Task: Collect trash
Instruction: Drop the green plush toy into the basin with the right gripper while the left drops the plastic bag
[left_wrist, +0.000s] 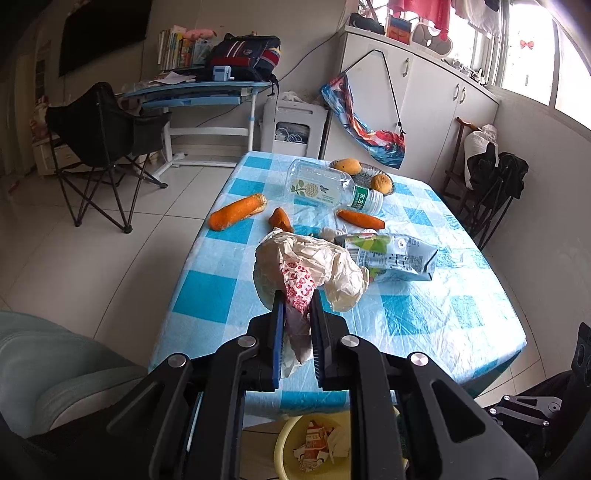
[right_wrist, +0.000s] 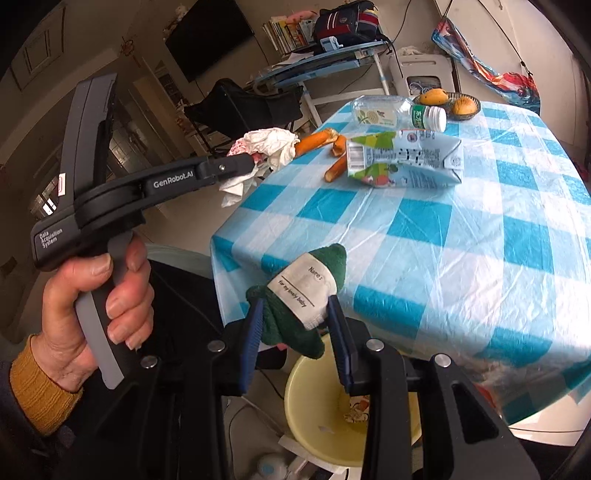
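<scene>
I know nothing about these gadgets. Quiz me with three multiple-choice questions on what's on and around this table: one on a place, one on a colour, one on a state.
1. Where is the yellow bin?
A. on the table
B. on the floor below the table edge
C. on the folding chair

2. What colour is the cloth between the right gripper fingers?
A. green
B. red
C. purple

3. How is the plastic bottle?
A. standing upright
B. lying on its side
C. held in a gripper

Answers:
1 B, it shows under the tablecloth's near edge.
2 A, dark green with a white label.
3 B, it lies capped on the tablecloth near the fruit bowl.
</scene>
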